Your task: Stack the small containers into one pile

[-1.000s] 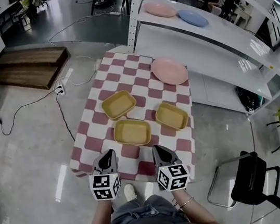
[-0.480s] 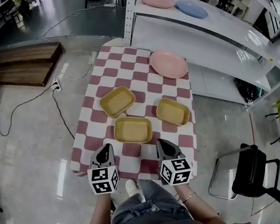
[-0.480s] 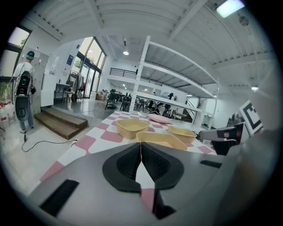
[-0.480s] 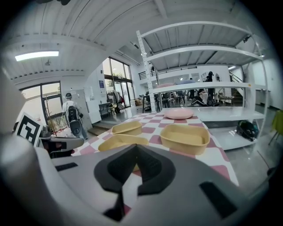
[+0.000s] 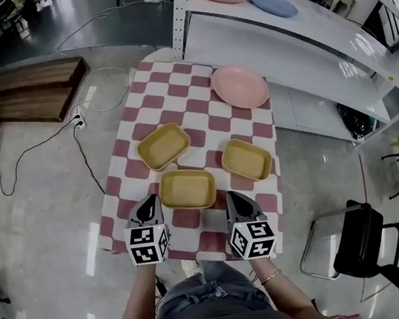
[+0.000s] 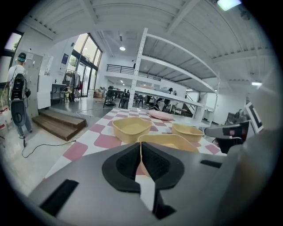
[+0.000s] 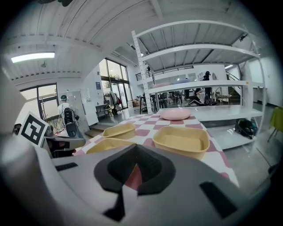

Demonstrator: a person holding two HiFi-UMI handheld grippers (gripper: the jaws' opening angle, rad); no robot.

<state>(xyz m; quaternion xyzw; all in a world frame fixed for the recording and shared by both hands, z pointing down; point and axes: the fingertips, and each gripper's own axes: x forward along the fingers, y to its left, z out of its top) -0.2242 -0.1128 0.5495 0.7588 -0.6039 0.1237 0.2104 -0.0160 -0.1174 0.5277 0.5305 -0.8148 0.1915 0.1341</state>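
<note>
Containers [image 5: 187,188]: three, yellow, shallow, rectangular, unstacked

Our head view looks steeply down from well above the checked table [image 5: 201,121], which runs up the middle of the frame, with the left gripper [image 5: 151,200] and right gripper [image 5: 231,196] at lower centre. Our two gripper views sit low at the table's near end, each just behind its own jaws, facing level along the cloth with the shelf rack [image 5: 301,41] ahead. All three views share the yellow containers [image 5: 187,188] and the pink plate [image 5: 240,86], and each gripper view catches the other gripper at its inner edge.
</note>
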